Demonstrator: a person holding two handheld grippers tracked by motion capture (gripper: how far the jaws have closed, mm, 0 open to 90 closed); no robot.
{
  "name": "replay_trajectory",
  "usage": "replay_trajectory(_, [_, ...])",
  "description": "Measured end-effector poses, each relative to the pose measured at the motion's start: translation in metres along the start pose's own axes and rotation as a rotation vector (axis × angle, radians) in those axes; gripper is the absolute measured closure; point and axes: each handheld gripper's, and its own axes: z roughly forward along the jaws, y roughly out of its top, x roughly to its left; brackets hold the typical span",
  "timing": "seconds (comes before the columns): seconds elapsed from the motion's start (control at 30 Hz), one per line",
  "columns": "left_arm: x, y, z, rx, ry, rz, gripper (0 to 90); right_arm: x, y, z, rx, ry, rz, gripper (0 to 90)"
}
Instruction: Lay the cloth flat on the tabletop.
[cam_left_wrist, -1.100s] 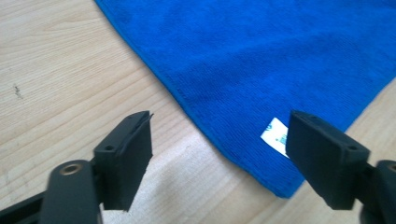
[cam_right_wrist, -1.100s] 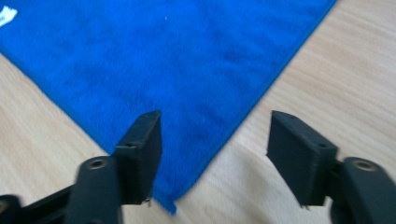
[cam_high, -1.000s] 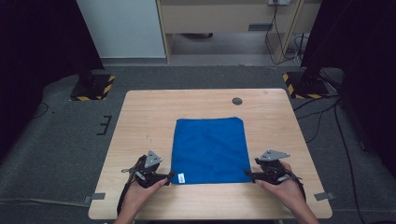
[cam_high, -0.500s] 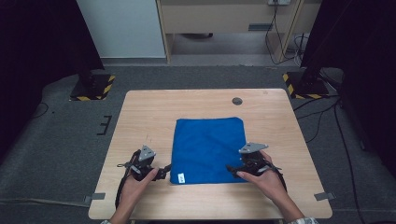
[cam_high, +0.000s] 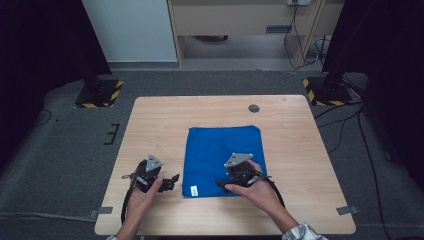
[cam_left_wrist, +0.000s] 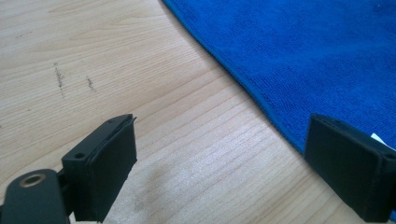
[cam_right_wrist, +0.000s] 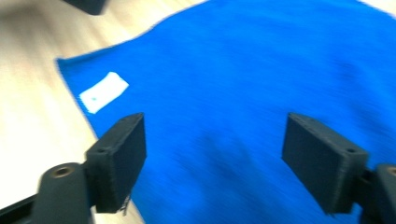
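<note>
The light wooden rectangular table (cam_high: 300, 150) carried a folded, bright blue terry cloth (cam_high: 222, 150) lying flat a little toward the person's side of its middle, with bare wood open on every side and a small dark round hole (cam_high: 254, 108) near the far edge. The cloth's near-left corner bore a small white label (cam_high: 194, 190).

The right gripper (cam_high: 220, 183) hovered over the near part of the cloth, its jaws having just been closing yet wide apart, with nothing pinched between them. The likely slip was a grab at the flat middle: the pads would bunch only the top layer and drag the fold askew.

The left gripper (cam_high: 172, 181) sat on bare wood just beside the cloth's left edge, jaws having just been opening, gaping and empty. If pushed in level, one jaw might shove the hem and wrinkle it rather than slide under.
</note>
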Motion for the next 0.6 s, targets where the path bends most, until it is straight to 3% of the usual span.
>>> replay_trajectory(0.27, [0.001,0.0,-0.001,-0.002,0.006,0.004,9.0,0.03,0.014,0.025,0.019,0.057,-0.055,32.3])
replay_trajectory(0.6, [0.005,0.0,-0.002,-0.007,0.02,-0.003,9.0,0.061,0.03,0.044,0.019,0.116,-0.109,42.3])
